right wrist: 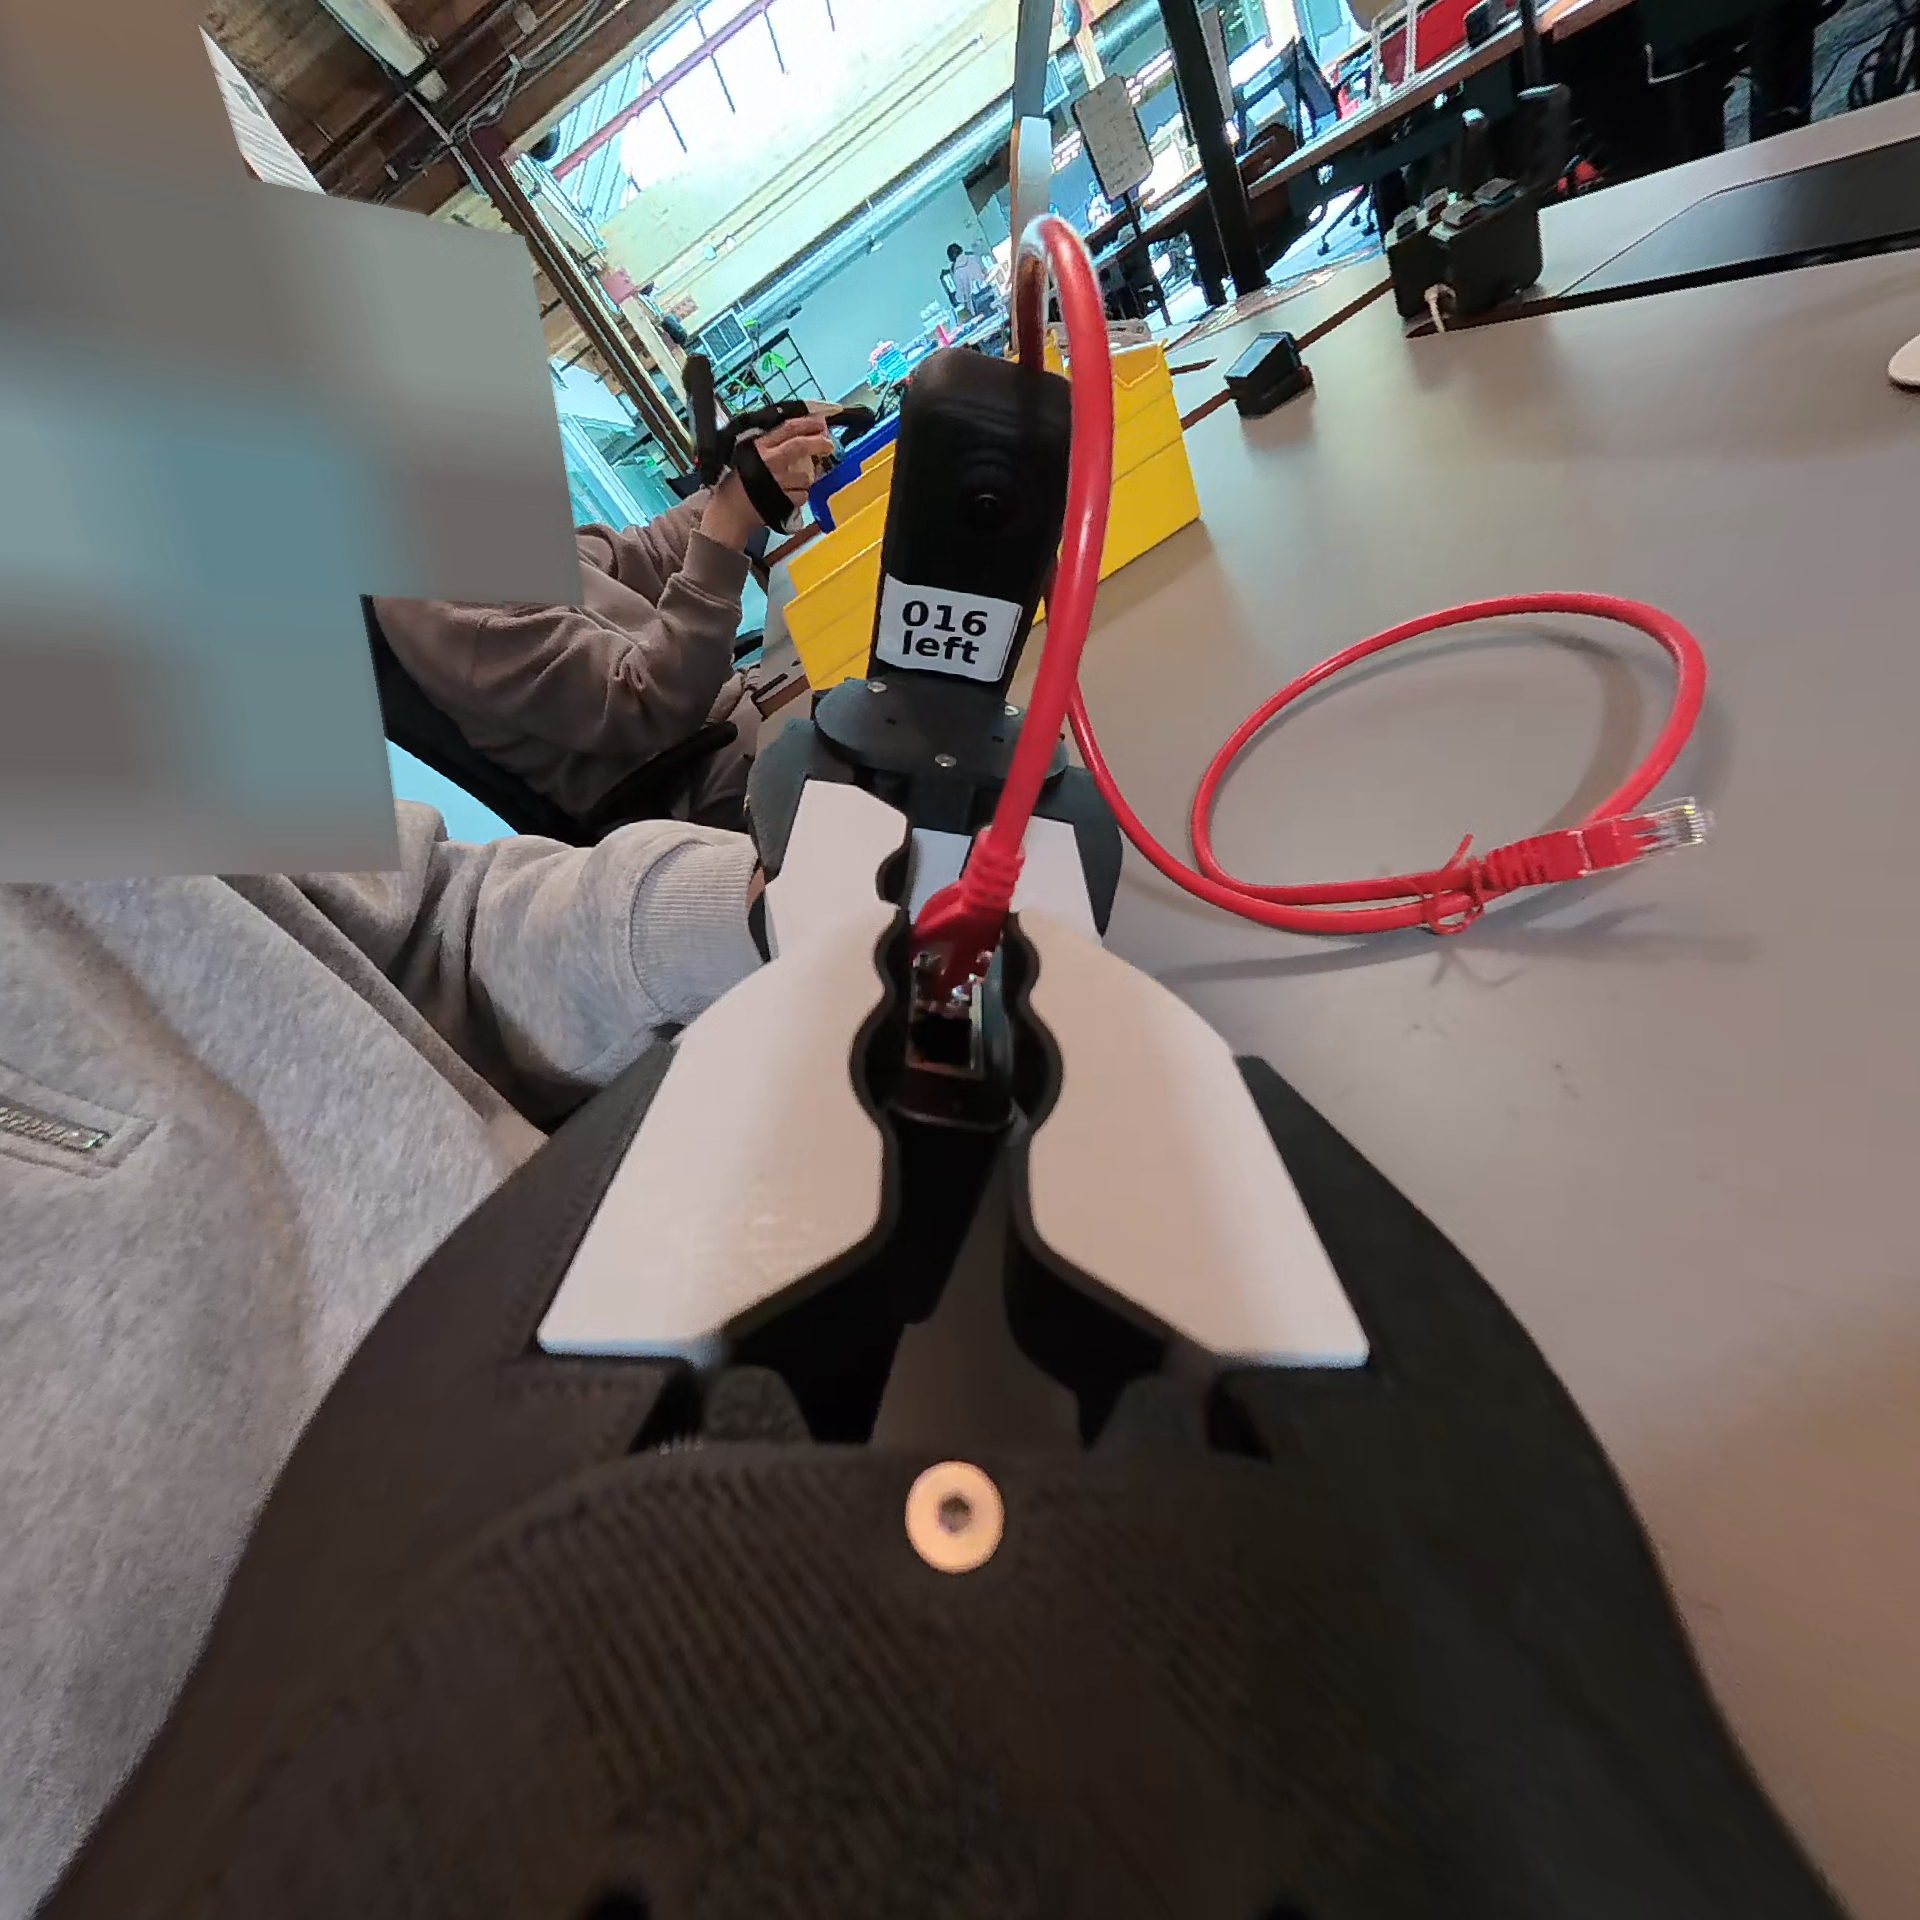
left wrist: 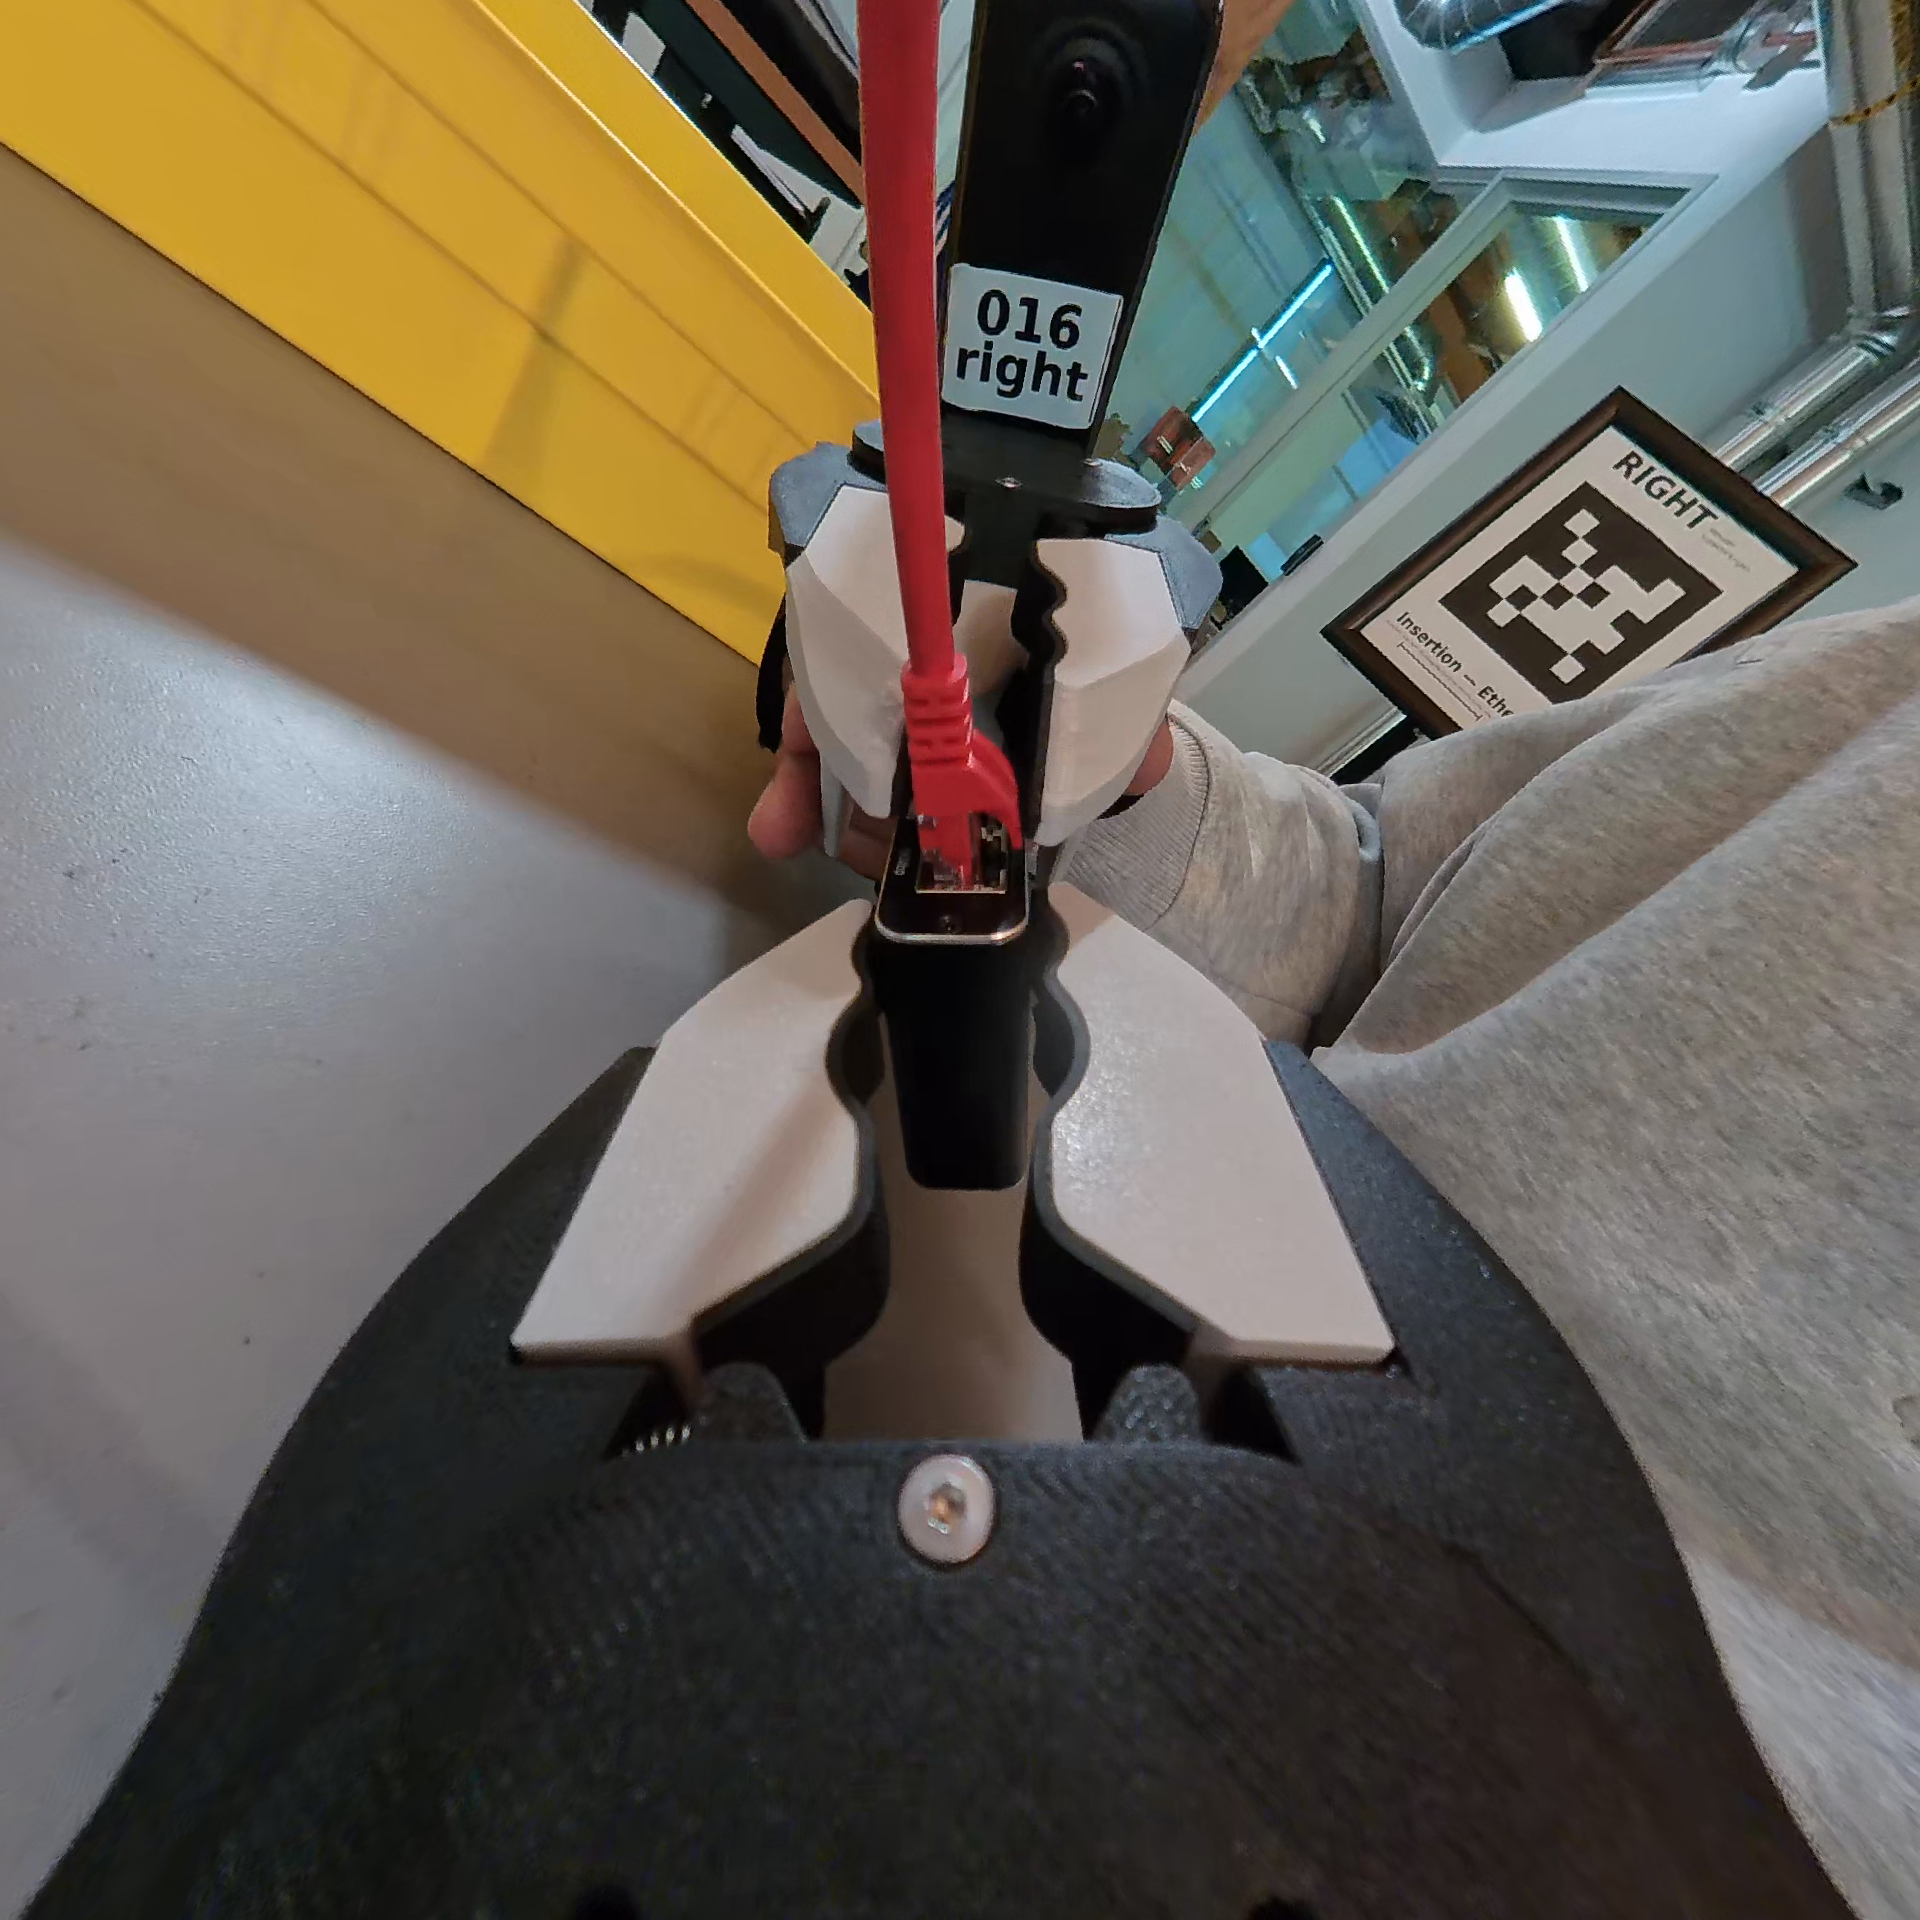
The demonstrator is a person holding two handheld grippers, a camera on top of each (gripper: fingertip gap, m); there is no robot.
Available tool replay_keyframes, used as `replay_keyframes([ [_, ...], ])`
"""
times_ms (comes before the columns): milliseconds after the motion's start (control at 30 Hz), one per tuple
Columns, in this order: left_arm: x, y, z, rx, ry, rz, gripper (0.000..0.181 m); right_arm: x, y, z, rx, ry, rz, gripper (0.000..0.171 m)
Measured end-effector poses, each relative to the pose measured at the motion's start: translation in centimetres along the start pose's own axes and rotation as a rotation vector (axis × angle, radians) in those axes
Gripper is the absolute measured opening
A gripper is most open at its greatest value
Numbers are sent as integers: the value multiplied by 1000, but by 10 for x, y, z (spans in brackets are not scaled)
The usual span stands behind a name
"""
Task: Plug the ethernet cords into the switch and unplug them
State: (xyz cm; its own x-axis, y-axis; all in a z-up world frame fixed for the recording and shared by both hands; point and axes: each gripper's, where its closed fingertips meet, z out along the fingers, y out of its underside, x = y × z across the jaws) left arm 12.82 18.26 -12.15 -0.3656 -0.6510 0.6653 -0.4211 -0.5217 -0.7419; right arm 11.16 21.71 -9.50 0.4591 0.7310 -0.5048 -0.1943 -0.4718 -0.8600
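The table (right wrist: 1558,1091) is a plain grey top, bare for most of its width, in a big open workshop with brick, tall windows and rows of desks far behind. Yellow bins (right wrist: 1143,468) stand in a stack along the far side of the table; I count at least two, nested one behind the other. A small black box (right wrist: 1270,372) lies beyond them, and a framed black-and-white marker sign (left wrist: 1579,582) leans at the table's end. A second person in a brown sleeve (right wrist: 623,644) sits in the background.

One switch (left wrist: 951,1049), a small black block with a silver-rimmed port face, is clamped between the fingers of the left gripper (left wrist: 951,997), held up off the table. One red cord (right wrist: 1455,748) is in play: its near plug (left wrist: 951,821) sits in one port of the switch (the port beside it is empty), and the cord arches up and over, then drops into a loose coil on the table, its free plug (right wrist: 1652,829) lying flat there. The right gripper (right wrist: 954,997) faces the left one head-on, its fingers closed around the end of the switch, beside the seated plug. Two grey-sleeved arms (left wrist: 1455,935) hold the two grippers.
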Motion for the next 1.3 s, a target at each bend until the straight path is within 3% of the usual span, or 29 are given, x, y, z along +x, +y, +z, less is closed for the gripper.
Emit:
replay_keyframes([
  [733,3,-7,-2,55,27,-7,25,1,-3,5,-12,78,-69,13],
  [1100,9,-32,-10,224,23,20,25,7,-38,-2,292,209,40,13],
  [1167,5,-6,10,68,-59,86,25,25,-53,-25,402,277,100,13],
  [1300,37,-19,16,118,45,125,25,38,-47,-41,389,329,109,13],
])
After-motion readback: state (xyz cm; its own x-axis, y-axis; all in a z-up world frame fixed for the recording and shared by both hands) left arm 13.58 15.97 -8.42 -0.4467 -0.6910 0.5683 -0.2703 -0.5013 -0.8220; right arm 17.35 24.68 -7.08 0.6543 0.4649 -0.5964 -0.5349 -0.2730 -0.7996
